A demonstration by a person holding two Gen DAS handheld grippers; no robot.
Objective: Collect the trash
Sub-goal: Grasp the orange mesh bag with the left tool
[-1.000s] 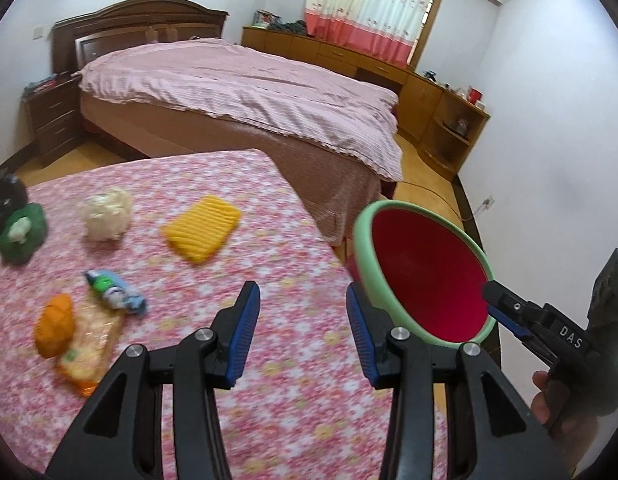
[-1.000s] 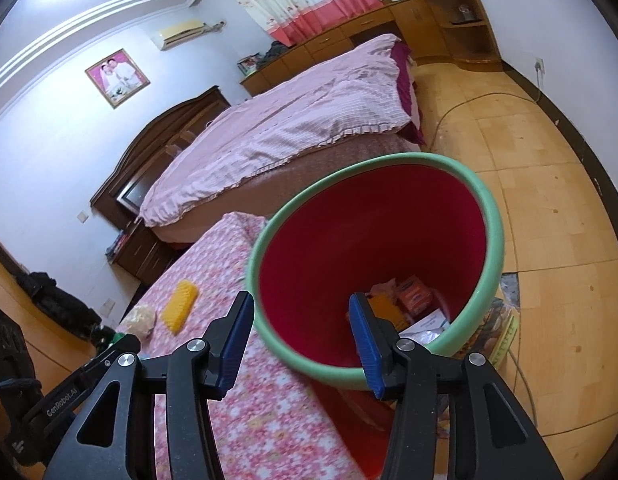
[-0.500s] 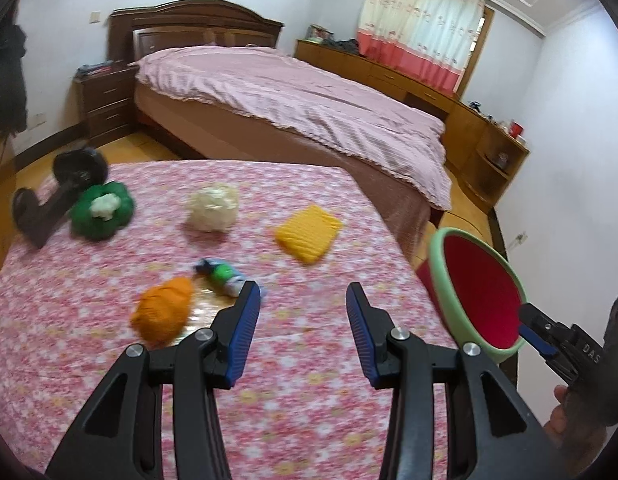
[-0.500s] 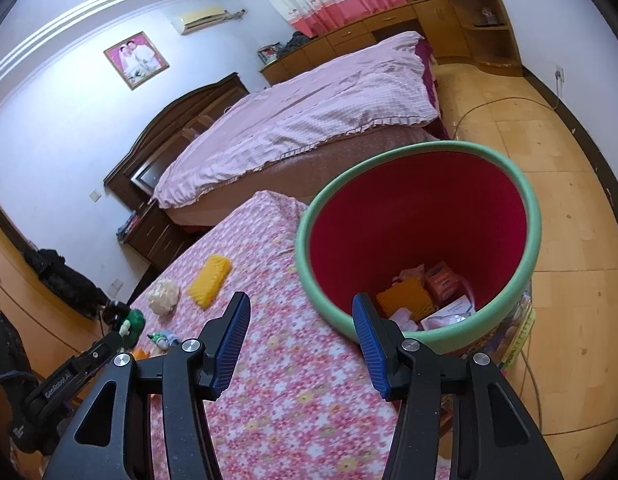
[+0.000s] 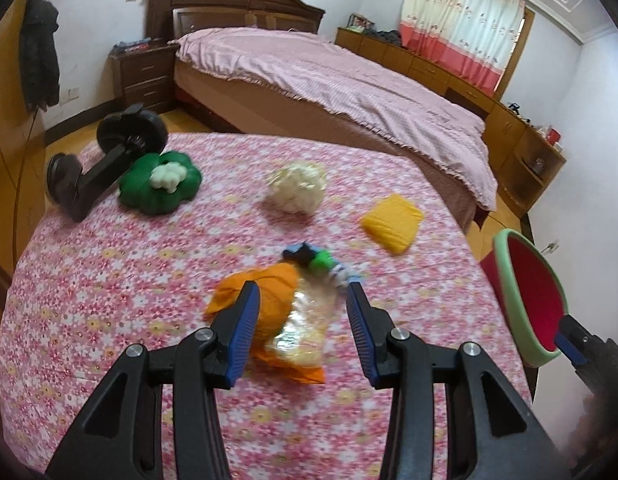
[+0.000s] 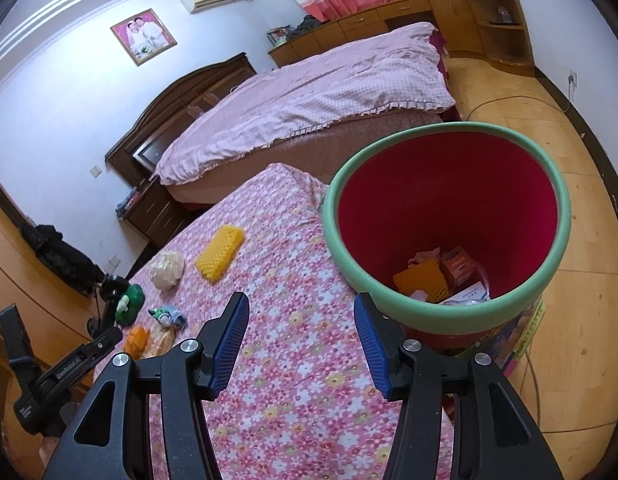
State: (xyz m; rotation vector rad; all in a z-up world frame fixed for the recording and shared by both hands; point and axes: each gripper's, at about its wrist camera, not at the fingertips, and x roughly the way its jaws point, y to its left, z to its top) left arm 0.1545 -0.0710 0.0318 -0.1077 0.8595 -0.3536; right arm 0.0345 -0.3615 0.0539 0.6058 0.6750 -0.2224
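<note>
The left gripper (image 5: pixel 301 308), jaws spread, hung over a clear snack bag (image 5: pixel 305 326) lying lengthwise toward the camera on the floral tablecloth (image 5: pixel 109 300); its printing was too blurred to read. The right gripper (image 6: pixel 299 330), also spread, faced the red bin (image 6: pixel 449 216).
</note>
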